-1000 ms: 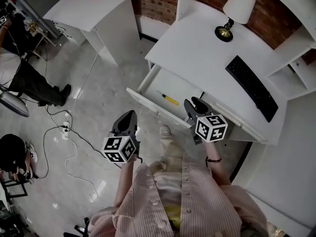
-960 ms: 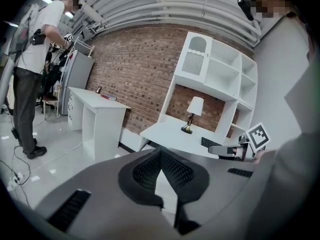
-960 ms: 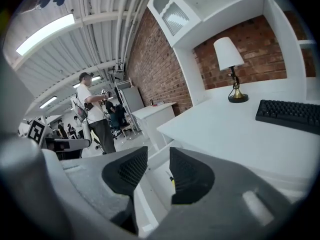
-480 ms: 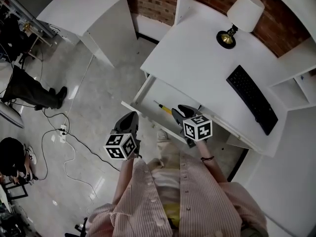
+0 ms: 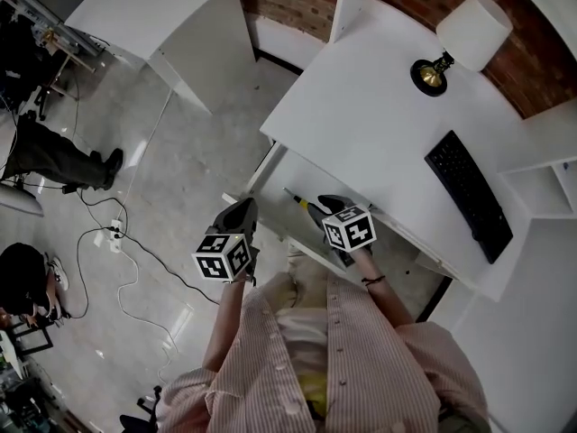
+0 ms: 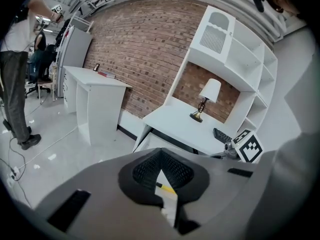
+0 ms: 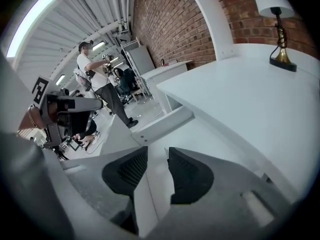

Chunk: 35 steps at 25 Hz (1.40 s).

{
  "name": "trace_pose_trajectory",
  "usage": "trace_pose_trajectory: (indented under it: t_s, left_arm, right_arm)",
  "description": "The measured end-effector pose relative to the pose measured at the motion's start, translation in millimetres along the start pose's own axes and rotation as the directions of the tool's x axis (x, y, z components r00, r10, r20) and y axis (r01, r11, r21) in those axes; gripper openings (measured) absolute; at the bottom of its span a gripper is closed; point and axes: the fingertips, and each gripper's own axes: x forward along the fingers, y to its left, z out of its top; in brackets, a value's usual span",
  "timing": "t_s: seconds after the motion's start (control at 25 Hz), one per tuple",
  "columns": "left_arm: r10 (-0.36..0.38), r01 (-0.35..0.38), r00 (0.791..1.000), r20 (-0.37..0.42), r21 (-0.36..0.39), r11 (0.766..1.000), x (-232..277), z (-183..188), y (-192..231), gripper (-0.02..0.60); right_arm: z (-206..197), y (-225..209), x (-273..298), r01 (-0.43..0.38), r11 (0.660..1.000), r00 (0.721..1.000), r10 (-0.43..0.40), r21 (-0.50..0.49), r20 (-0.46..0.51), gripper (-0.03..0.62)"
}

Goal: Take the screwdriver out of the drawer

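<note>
Desk: a white desk [image 5: 361, 106] fills the far right of the head view, with a table lamp [image 5: 469, 30] and a black keyboard [image 5: 469, 192] on it.
Drawer: the drawer [image 5: 276, 191] is pulled open from under the desk's near left edge.
Left gripper: the left gripper [image 6: 160, 153] is held near the drawer's front, left of the screwdriver. Its jaws are clenched tip to tip and nothing is held between them.
Right gripper: the right gripper [image 7: 158, 151] is lowered over the drawer. Its jaws are spread, and mostly bare drawer floor is seen between them.
Screwdriver: the screwdriver [image 5: 299, 200] lies flat in the drawer, just beside the right gripper's jaws, with its shaft pointed far-left.
Handling: it is judged light, stiff and slim. The round plastic handle may roll on the smooth floor if nudged, and the thin metal shaft is likely to slip.
Grasp point: the middle of the yellow handle is judged best, taken across its width.
Hidden: in the right gripper view only a thin line of shaft is seen at the right jaw's inner edge, and the handle is covered. In the head view part of the handle is covered by the gripper. The tip type and any contact with the jaws cannot be made out.
</note>
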Motion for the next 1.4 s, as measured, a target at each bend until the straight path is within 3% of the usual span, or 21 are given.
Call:
trace_pose_trajectory:
  t_s: [0.32,0.64,1.16,1.4]
  left_arm:
    - [-0.028,0.027,0.997,-0.072,-0.022,0.999,27.0,-6.9,10.4,-0.002]
    - [-0.086,0.086,0.976,-0.200,-0.011,0.996,55.2,-24.1,12.5,-0.002]
    - [-0.098,0.103,0.965,-0.243,0.008,0.995,65.2,-23.8,10.3,-0.002]
    - [-0.092,0.096,0.966,-0.243,0.004,0.995,64.2,-24.1,12.1,-0.002]
  right_arm:
    - [-23.0,-10.5,45.1,0.001,0.999,0.987,-0.010,-0.054,-0.160,0.126]
    - [-56.7,-28.8,86.6,0.018,0.989,0.944,-0.065,-0.148,-0.323,0.126]
    - [-90.7,-35.3,133.2,-0.012,0.961,0.894,-0.113,-0.276,-0.433,0.126]
    - [-92.9,-38.7,134.4,-0.003,0.924,0.882,-0.177,-0.382,-0.437,0.096]
